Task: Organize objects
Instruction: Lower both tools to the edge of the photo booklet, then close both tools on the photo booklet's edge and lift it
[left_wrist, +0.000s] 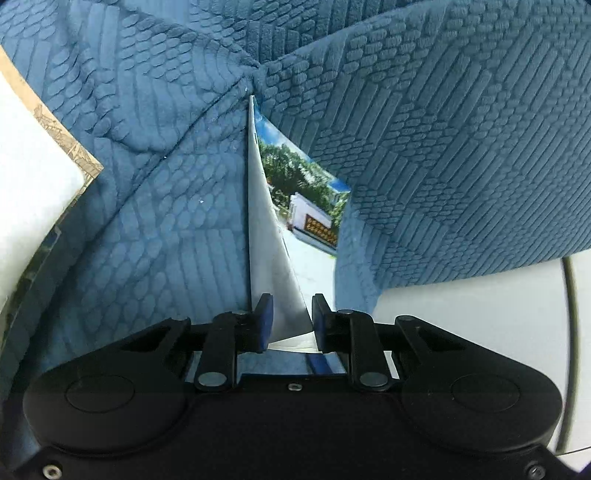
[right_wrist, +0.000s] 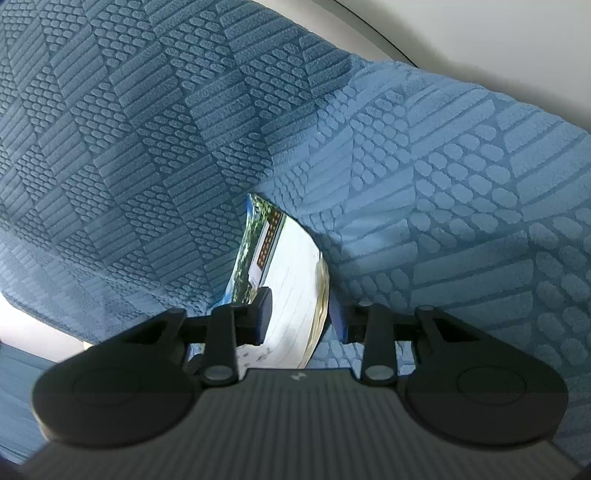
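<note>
A glossy photo card (left_wrist: 306, 192) showing trees, sky and a white wall pokes into a fold of blue quilted cloth (left_wrist: 443, 129). The card is bent into a wedge, its grey back facing left. My left gripper (left_wrist: 291, 321) has its blue pads against the card's near end, one on each side. In the right wrist view the same card (right_wrist: 291, 266) bows between the fingers of my right gripper (right_wrist: 299, 314), its edges meeting both pads. The blue cloth (right_wrist: 147, 147) wraps over the card's far end and hides it.
A white sheet or book with a brown printed border (left_wrist: 33, 166) lies at the left edge. A white surface (left_wrist: 461, 314) shows under the cloth at the right, and again at the top right (right_wrist: 480, 37). The cloth fills most of both views.
</note>
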